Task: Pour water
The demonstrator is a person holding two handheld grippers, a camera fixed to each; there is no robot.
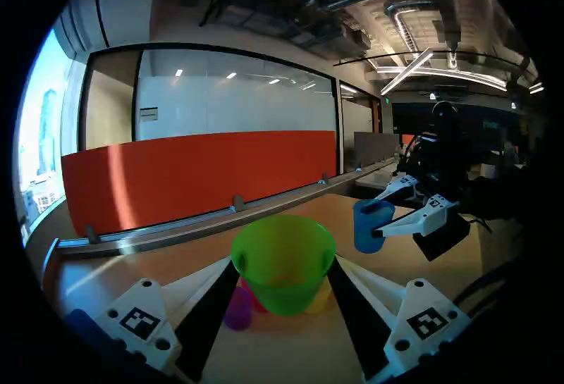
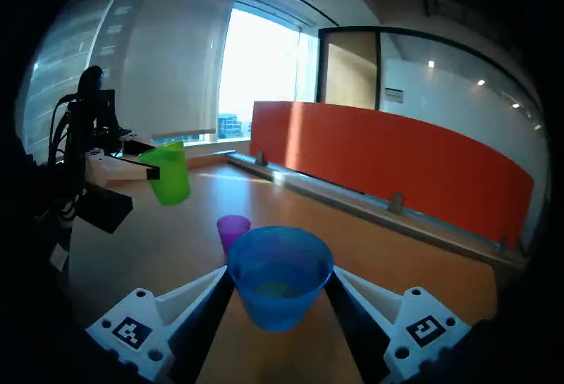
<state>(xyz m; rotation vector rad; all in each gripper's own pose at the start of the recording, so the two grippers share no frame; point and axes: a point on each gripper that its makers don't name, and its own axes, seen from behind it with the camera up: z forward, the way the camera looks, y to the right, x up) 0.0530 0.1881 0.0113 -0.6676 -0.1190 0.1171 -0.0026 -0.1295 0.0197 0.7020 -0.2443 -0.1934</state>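
The left claw (image 1: 283, 271) is clamped on the green cup (image 1: 282, 243), lower centre of the left gripper view. The right claw (image 2: 280, 282) grips the blue cup (image 2: 278, 303), lower centre of the right gripper view, over the counter (image 2: 162, 250) near a purple cup (image 2: 233, 229). Both cups look like light, thin, smooth plastic, probably slippery and easily squeezed. They are best pinched on opposite walls just below the rim.

Orange partition (image 1: 197, 172) along wooden table (image 2: 155, 250), bright window (image 2: 261, 67) beyond
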